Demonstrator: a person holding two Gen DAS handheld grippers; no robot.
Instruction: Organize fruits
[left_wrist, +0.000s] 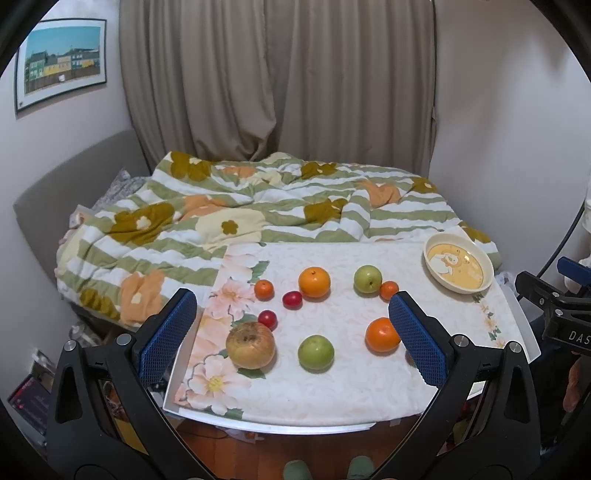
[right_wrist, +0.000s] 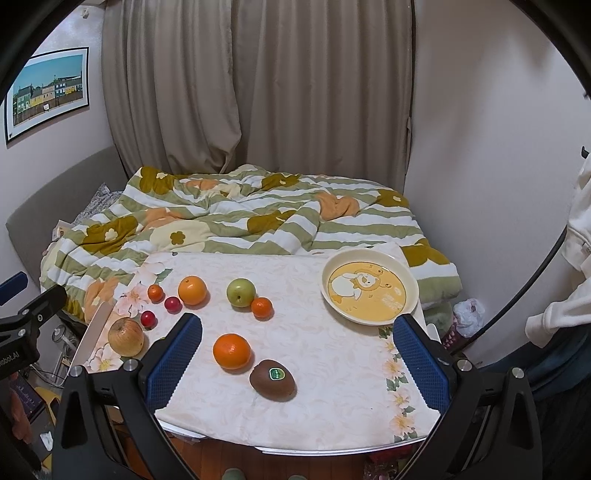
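Note:
Fruits lie scattered on a floral-cloth table (left_wrist: 332, 398). In the left wrist view: a brown apple (left_wrist: 250, 345), a green apple (left_wrist: 316, 353), an orange (left_wrist: 382, 334), a bigger orange (left_wrist: 314, 282), a green pear (left_wrist: 367, 279), two small tangerines (left_wrist: 264, 289), two red plums (left_wrist: 292, 299). The right wrist view adds a kiwi (right_wrist: 272, 379) beside an orange (right_wrist: 231, 351). An empty yellow plate (right_wrist: 369, 286) sits at the far right; it also shows in the left wrist view (left_wrist: 458, 263). My left gripper (left_wrist: 291, 339) and right gripper (right_wrist: 297, 349) are open, empty, above the table's near edge.
A bed with a green-striped flowered quilt (left_wrist: 240, 221) lies right behind the table. Curtains (right_wrist: 258, 92) and walls close the back. The right gripper's black body (left_wrist: 554, 310) shows at the left wrist view's right edge. Clutter lies on the floor left of the table.

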